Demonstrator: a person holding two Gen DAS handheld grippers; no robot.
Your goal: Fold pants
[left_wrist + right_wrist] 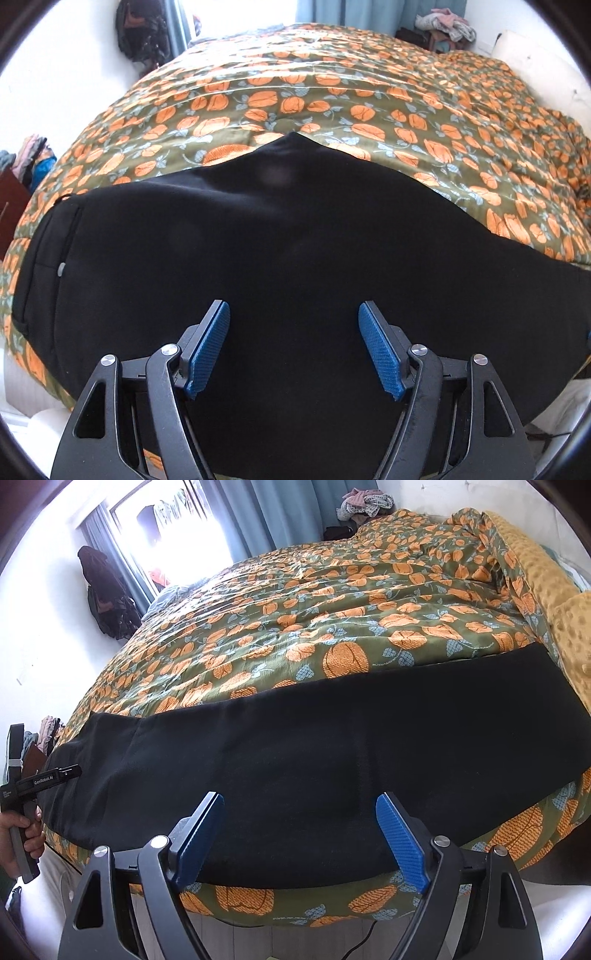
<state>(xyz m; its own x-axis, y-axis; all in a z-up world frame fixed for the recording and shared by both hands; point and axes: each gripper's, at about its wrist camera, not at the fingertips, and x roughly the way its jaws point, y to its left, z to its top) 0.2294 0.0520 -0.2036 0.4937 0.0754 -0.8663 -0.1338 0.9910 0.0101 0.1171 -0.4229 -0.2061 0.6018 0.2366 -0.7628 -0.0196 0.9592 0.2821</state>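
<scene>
The black pants (295,760) lie lengthwise along the quilt's (295,620) near edge — within reach; left gripper (294,347) and right gripper (300,838) hover spread wide, empty — poised to pinch

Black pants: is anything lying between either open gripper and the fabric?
Nothing visible. The left gripper and right gripper both hang open directly over the black pants, which lie bare on the floral bedspread.

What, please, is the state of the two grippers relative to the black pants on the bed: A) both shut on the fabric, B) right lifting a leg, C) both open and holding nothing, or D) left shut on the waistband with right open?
C: the left gripper and right gripper both stand open over the flat-lying pants, gripping nothing.
</scene>
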